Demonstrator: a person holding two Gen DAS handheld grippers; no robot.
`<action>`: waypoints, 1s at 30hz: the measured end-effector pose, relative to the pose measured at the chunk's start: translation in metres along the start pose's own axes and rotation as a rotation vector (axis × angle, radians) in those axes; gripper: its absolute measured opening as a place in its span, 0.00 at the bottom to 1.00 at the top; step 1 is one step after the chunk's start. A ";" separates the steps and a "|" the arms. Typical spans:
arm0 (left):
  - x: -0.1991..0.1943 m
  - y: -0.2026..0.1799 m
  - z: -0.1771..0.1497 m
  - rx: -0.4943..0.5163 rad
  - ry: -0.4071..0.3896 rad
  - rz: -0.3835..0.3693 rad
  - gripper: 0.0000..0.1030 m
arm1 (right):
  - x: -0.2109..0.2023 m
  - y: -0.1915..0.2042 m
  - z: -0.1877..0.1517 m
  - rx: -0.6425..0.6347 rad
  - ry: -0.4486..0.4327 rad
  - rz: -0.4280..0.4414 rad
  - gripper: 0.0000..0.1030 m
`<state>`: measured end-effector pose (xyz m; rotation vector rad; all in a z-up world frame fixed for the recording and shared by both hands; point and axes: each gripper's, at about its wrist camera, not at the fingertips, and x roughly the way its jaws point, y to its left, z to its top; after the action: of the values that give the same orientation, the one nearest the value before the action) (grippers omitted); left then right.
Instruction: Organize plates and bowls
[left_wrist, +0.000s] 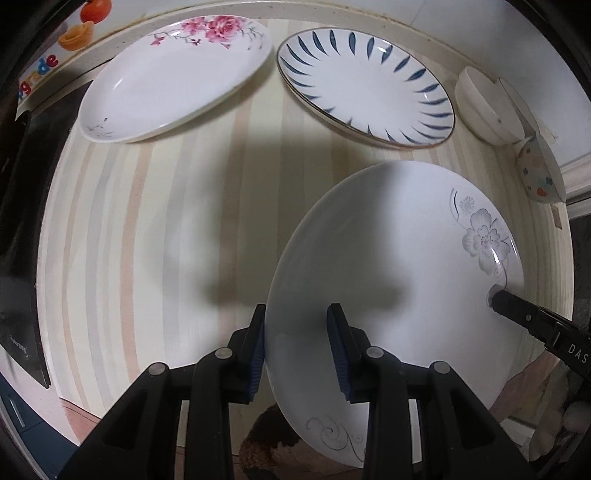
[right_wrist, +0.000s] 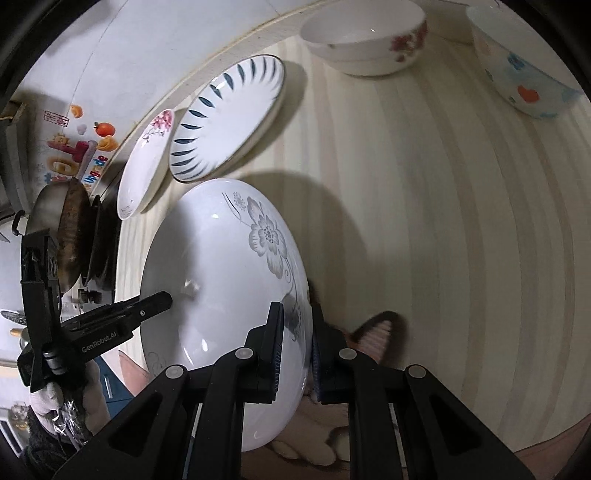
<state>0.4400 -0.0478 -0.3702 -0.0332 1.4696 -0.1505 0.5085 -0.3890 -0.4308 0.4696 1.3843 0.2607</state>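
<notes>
Left gripper (left_wrist: 296, 343): nearest the left wrist camera, pointing down; its jaws are clenched on the near rim of the grey-flower plate (left_wrist: 399, 266), one pad under the rim and one on the inner face.
Right gripper (right_wrist: 297, 343): jaws nearly closed, pinching the opposite rim of the same plate (right_wrist: 225, 295), right over the printed grey stem.
Why two grips: the plate is wide and shallow; a pinch on each side probably keeps it level and stops it pivoting out of a single thin-edge hold.
Grey-flower plate, position: held above the striped table (left_wrist: 155, 221), casting a broad shadow on it, apart from the other dishes.
Blue-leaf plate (left_wrist: 365, 88): flat on the table at the back, just beside the pink-flower plate (left_wrist: 173, 81); either looks a likely base for a stack.
Bowls: a white bowl (right_wrist: 364, 40) with red blossoms and a heart-print bowl (right_wrist: 521, 70) stand at the far right edge, well apart from the plates and grouped by kind.
Task stage, judged: one plate is in transit, and no plates or bowls are stacked yet.
Risk, judged: a glazed rim may slip if either pinch loosens or the two hands drift apart.
Background: a dark pan (right_wrist: 74, 229) sits off the table's left side.
</notes>
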 end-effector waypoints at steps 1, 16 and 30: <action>0.001 -0.001 0.000 -0.001 0.001 0.004 0.28 | 0.001 -0.002 -0.001 0.001 0.005 -0.002 0.15; 0.018 -0.028 0.016 0.028 0.005 0.043 0.29 | 0.012 -0.011 -0.018 0.067 0.014 -0.006 0.15; -0.077 0.040 0.043 -0.066 -0.177 0.043 0.34 | -0.073 0.042 0.024 0.044 -0.102 -0.134 0.28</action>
<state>0.4787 -0.0014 -0.2940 -0.0669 1.2973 -0.0627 0.5230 -0.3886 -0.3451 0.4186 1.3174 0.0958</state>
